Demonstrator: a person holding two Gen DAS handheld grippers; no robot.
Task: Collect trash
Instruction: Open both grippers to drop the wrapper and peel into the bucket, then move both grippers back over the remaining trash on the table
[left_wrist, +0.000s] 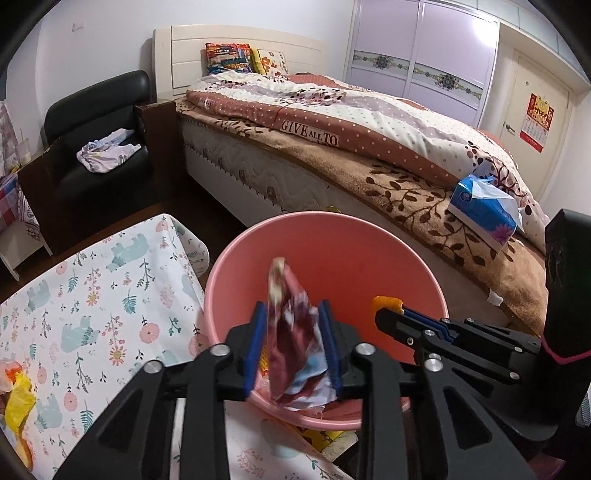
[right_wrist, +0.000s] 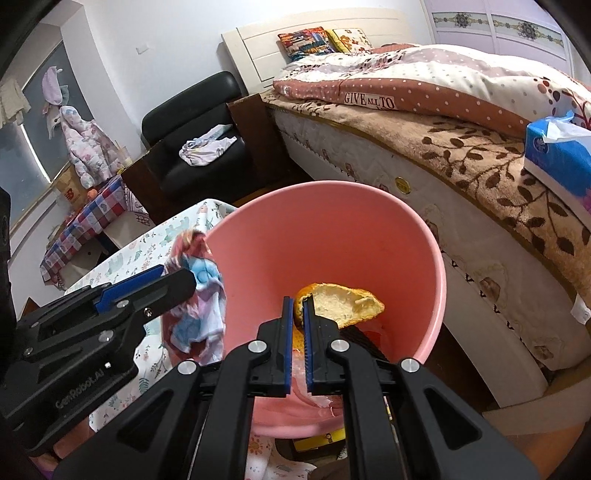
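Note:
A pink bin stands between a cloth-covered table and the bed; it also fills the middle of the right wrist view. My left gripper is shut on a crumpled red, white and blue wrapper held over the bin's near rim. The same wrapper hangs from that gripper in the right wrist view. My right gripper is shut on a piece of orange peel held above the bin's inside. In the left wrist view the right gripper shows with the peel at its tip.
A floral tablecloth covers the table at left, with yellow and orange scraps at its left edge. The bed lies behind the bin, with a blue tissue pack on it. A black chair holds a cloth.

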